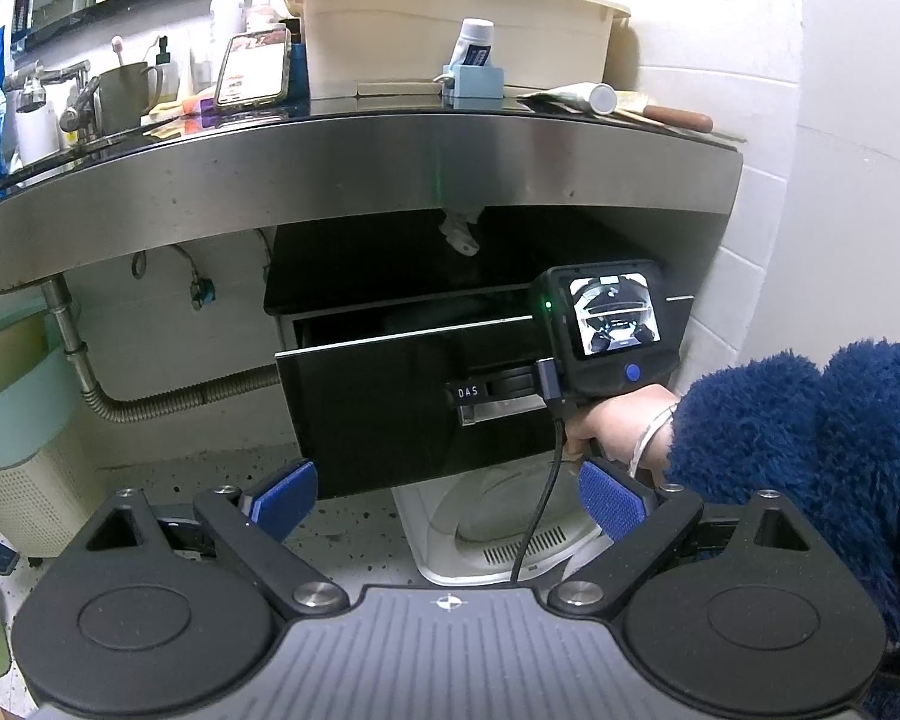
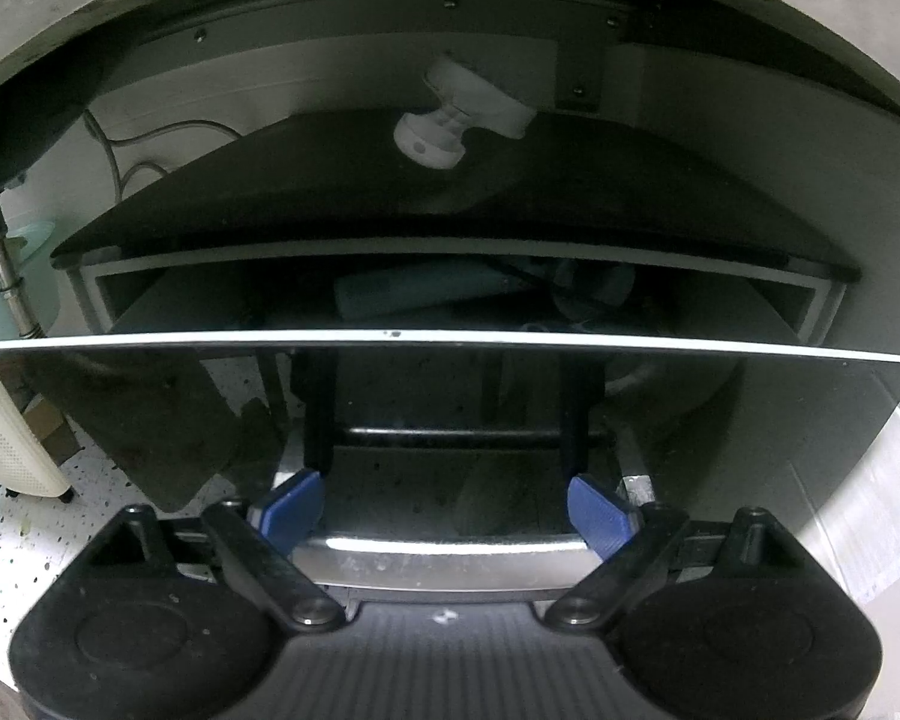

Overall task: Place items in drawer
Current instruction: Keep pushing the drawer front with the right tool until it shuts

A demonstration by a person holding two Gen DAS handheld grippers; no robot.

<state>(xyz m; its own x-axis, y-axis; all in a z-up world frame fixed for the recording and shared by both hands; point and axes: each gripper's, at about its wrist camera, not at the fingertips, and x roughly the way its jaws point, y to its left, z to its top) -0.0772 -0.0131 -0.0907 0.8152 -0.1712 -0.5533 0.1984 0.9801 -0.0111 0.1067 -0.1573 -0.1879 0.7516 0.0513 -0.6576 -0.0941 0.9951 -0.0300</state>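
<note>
A black glossy drawer point(image 1: 402, 402) under the steel counter stands partly pulled out; its front also fills the right wrist view point(image 2: 450, 396). Its chrome handle point(image 2: 444, 555) lies between the blue pads of my right gripper point(image 2: 444, 507), whose jaws are open around it. Dim items point(image 2: 426, 294) lie inside the drawer. My left gripper point(image 1: 447, 498) is open and empty, held back below the drawer front. The right gripper's body point(image 1: 606, 324) and the hand holding it show at the drawer front in the left wrist view. On the counter lie a toothpaste tube point(image 1: 576, 97), a phone point(image 1: 253, 67) and a blue holder point(image 1: 473, 79).
A cream tub point(image 1: 444, 24), bottles and a dark cup point(image 1: 127, 93) stand on the counter beside a tap point(image 1: 48, 90). A corrugated drain pipe point(image 1: 168, 402) runs left of the drawer. A perforated bin point(image 1: 24, 492) stands at the left, a white appliance point(image 1: 498, 540) on the speckled floor below.
</note>
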